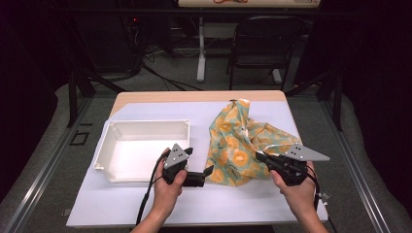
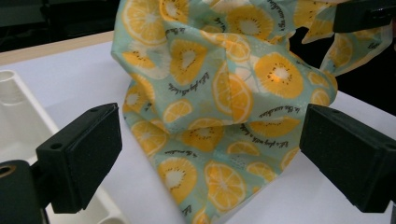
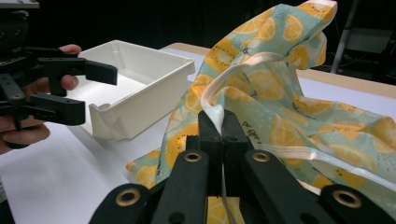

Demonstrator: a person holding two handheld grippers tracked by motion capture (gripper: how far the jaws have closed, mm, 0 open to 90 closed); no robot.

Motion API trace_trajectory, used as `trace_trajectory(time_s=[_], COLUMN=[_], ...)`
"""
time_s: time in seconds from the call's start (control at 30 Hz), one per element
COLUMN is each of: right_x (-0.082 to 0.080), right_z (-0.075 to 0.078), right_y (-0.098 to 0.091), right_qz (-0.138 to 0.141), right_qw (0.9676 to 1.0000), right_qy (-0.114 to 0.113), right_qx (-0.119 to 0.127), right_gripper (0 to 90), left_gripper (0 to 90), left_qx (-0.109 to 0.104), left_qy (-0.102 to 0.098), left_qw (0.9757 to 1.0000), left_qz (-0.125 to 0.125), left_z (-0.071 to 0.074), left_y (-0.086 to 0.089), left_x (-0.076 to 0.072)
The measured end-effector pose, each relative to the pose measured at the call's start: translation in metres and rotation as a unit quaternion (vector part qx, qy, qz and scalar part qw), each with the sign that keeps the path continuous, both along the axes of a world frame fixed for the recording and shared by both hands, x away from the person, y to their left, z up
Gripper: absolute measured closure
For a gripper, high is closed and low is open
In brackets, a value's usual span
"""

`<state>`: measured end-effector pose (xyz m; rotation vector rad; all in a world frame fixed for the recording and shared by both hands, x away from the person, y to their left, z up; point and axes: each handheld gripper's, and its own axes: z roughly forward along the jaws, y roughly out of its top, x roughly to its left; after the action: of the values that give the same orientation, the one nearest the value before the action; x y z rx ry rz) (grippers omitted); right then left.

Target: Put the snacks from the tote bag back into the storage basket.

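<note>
Item: cloth bag point(image 1: 238, 145), light teal fabric printed with orange citrus slices and small black script, fitted with pale satin straps point(image 3: 243, 63). It sits crumpled on the right half of the table point(image 1: 145, 206), on the white sheet that covers most of the top; its upper corner is pulled up into a peak toward the far edge, and the lower folds spread down toward the middle of the near edge.

Item: right gripper point(image 3: 223, 122), held in the person's right hand point(image 1: 296, 191) near the right edge. Jaws are pressed together on a pale strap and a fold of the bag, with fabric rising directly out of the pinch in the right gripper view.

Item: left gripper point(image 2: 210, 154), held in the person's left hand point(image 1: 167, 189) near the middle of the near edge. Jaws stand wide apart, one black pad on either side of the bag's lower folds; the pads do not touch the fabric. In the high view its tips point right, just beside the bag's lower left corner.

Item: white plastic tray point(image 1: 109, 141), rectangular, shallow, upright, on the left half of the table, just beside the left gripper and near the bag's left side.

Item: folding chair point(image 1: 262, 46), dark, on the floor beyond the far edge.
</note>
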<state>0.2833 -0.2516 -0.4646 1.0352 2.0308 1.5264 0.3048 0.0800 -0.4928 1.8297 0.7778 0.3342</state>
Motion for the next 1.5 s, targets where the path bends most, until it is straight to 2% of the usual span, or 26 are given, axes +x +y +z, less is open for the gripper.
trace_trajectory(time_s=[0.4,0.57,0.7,0.83,0.87,0.9,1.03,1.17,1.3,1.37,1.4,1.5], right_x=[-0.009,-0.012,-0.015,-0.017,-0.018,-0.018,-0.020,-0.022,-0.025,-0.027,-0.027,-0.027], right_z=[0.000,0.000,0.001,0.001,0.001,0.001,0.000,-0.004,-0.009,-0.018,-0.021,-0.027], right_y=[0.001,0.003,0.003,0.005,0.006,0.006,0.007,0.007,0.010,0.013,0.015,0.019], right_qz=[0.009,0.014,0.019,0.023,0.026,0.026,0.031,0.034,0.039,0.048,0.051,0.056], right_qw=[0.9999,0.9999,0.9998,0.9997,0.9996,0.9996,0.9995,0.9994,0.9991,0.9984,0.9981,0.9973], right_qy=[-0.001,-0.001,-0.003,-0.004,-0.004,-0.004,-0.005,0.001,0.007,0.020,0.026,0.036], right_qx=[-0.005,-0.006,-0.008,-0.010,-0.010,-0.010,-0.009,-0.011,-0.014,-0.024,-0.025,-0.032], right_gripper=[90.0,90.0,90.0,90.0,90.0,90.0,90.0,90.0,90.0,90.0,90.0,90.0], left_gripper=[11.9,15.7,20.5,35.5,47.8,47.8,69.0,90.0,90.0,87.2,84.7,77.6], left_qx=[-0.006,-0.022,-0.021,-0.017,-0.017,-0.018,-0.017,-0.006,0.007,-0.011,-0.011,-0.028], left_qy=[0.000,0.016,0.030,0.045,0.048,0.052,0.080,0.086,0.084,0.086,0.086,0.080], left_qw=[1.0000,0.9996,0.9993,0.9987,0.9986,0.9984,0.9966,0.9962,0.9962,0.9962,0.9962,0.9963], left_qz=[-0.006,-0.005,-0.013,-0.015,-0.013,-0.012,-0.006,-0.014,-0.020,-0.013,-0.013,-0.012], left_z=[-0.001,-0.004,-0.006,-0.007,-0.008,-0.008,-0.011,-0.012,-0.014,-0.012,-0.012,-0.005], left_y=[-0.028,-0.037,-0.045,-0.052,-0.053,-0.054,-0.054,-0.052,-0.050,-0.044,-0.044,-0.039], left_x=[0.009,0.017,0.022,0.026,0.027,0.028,0.032,0.032,0.026,0.022,0.022,0.018])
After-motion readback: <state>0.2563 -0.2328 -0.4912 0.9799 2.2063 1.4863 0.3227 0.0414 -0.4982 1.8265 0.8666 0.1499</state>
